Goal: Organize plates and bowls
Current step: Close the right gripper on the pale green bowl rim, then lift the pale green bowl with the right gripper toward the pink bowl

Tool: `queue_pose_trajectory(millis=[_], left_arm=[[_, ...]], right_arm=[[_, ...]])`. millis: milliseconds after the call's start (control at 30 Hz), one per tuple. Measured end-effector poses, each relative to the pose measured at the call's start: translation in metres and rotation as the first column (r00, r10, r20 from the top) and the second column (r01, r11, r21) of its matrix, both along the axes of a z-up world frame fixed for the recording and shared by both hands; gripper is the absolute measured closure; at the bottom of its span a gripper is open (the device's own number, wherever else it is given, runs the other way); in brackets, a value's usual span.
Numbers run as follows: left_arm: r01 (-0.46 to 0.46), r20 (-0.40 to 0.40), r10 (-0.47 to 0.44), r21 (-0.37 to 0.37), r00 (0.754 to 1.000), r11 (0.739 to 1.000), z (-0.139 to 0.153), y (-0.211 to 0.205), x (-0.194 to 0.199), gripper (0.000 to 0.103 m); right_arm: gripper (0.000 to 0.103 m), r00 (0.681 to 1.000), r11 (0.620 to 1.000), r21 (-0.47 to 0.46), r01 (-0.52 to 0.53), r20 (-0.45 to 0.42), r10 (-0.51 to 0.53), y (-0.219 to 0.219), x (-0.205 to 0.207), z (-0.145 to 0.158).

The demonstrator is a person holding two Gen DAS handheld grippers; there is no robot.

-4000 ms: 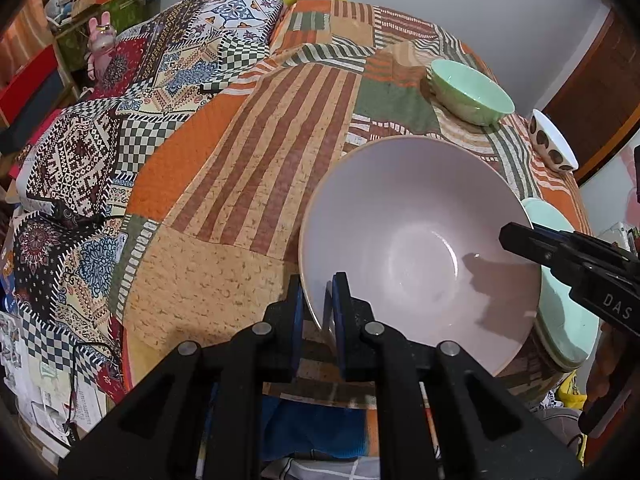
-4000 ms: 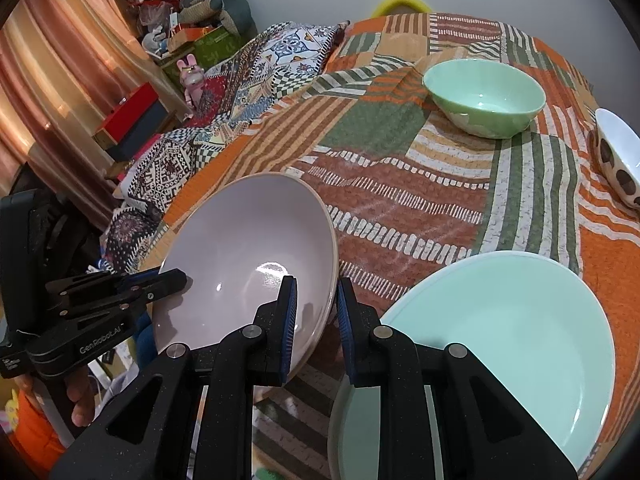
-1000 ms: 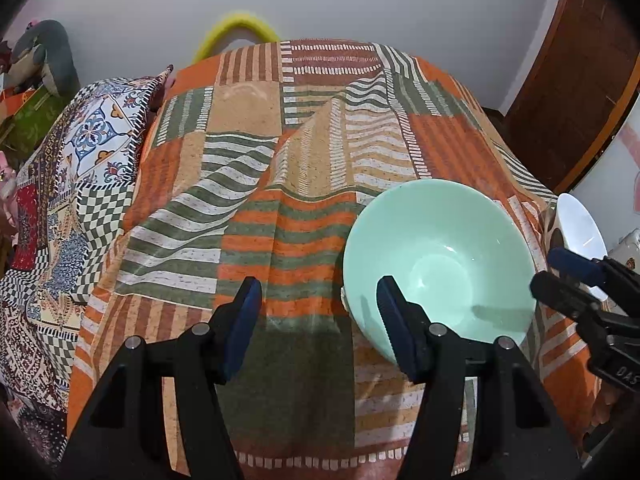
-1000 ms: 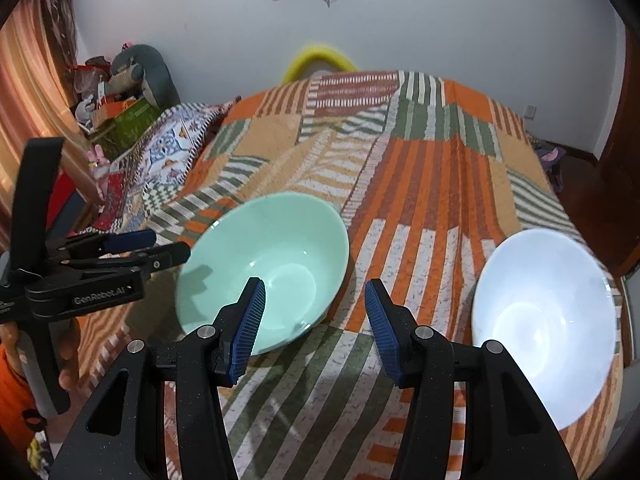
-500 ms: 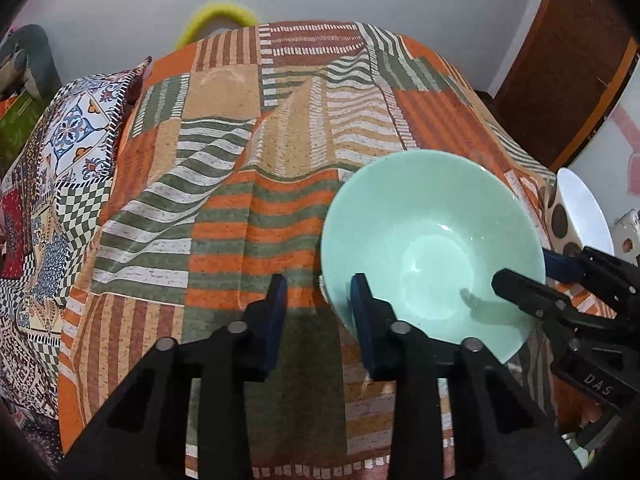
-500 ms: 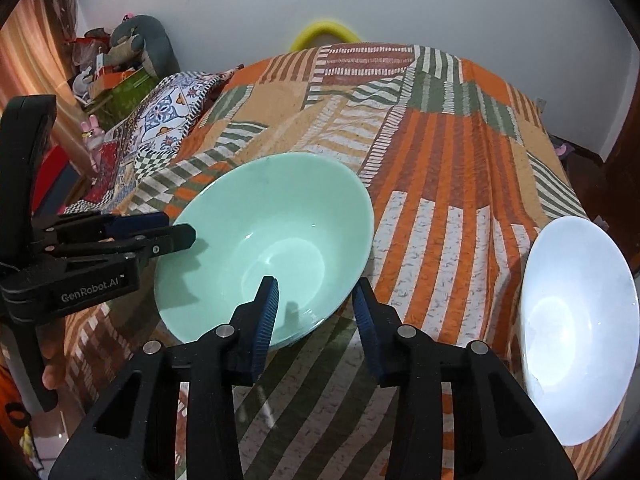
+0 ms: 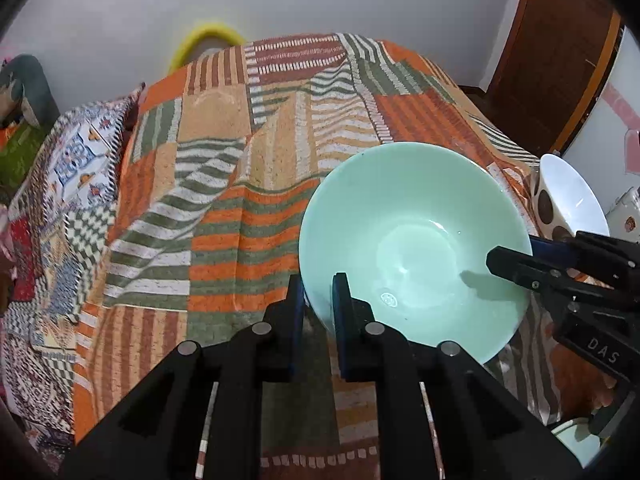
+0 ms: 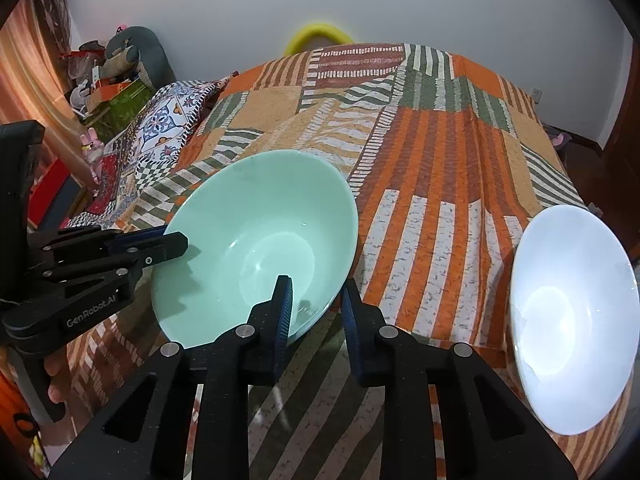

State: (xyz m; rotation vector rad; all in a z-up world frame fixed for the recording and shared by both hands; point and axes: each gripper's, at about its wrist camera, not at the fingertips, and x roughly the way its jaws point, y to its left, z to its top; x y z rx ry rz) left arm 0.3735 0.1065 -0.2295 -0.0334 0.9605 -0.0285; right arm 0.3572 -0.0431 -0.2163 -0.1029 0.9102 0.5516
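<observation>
We pinch the glossy mint-green ceramic bowl's (image 7: 412,248) rim with both left gripper (image 7: 318,300) and right gripper (image 8: 316,308); next we lift it level.

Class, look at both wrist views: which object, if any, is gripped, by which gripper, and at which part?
The green bowl is held by both: the left gripper and the right gripper each pinch its near rim, one finger inside, one outside.

I see a patchwork quilt (image 8: 440,168) in orange, green and tan stripes covering the bed — a yellow ring (image 8: 318,34) behind its far edge, a patterned blanket (image 8: 160,128) along its left edge, stuffed toys (image 8: 132,56) beyond.
</observation>
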Motion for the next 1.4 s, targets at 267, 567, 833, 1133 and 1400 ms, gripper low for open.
queue_pose_trajectory(millis=[267, 567, 833, 1133, 1400], left_arm=[[-0.003, 0.042, 0.004, -0.017, 0.999, 1.0, 0.036, 0.0, -0.017, 0.09], [-0.01, 0.106, 0.013, -0.025, 0.994, 1.0, 0.087, -0.005, -0.063, 0.09], [-0.028, 0.153, 0.034, -0.04, 0.988, 0.999, 0.123, -0.004, -0.12, 0.09], [-0.061, 0.198, 0.059, 0.001, 0.978, 0.998, 0.144, -0.003, -0.192, 0.09], [-0.11, 0.194, 0.107, 0.004, 0.975, 0.994, 0.138, 0.008, -0.239, 0.09]], right_arm=[[0.081, 0.999, 0.999, 0.033, -0.006, 0.054, 0.004, -0.005, -0.014, 0.032], [0.081, 0.993, 0.997, 0.075, -0.025, 0.117, 0.016, -0.014, -0.046, 0.075], [0.081, 0.988, 0.993, 0.108, -0.056, 0.151, 0.04, -0.017, -0.086, 0.1], [0.081, 0.986, 0.983, 0.152, -0.098, 0.151, 0.075, -0.015, -0.135, 0.108], [0.081, 0.976, 0.977, 0.152, -0.148, 0.181, 0.12, -0.003, -0.175, 0.109]])
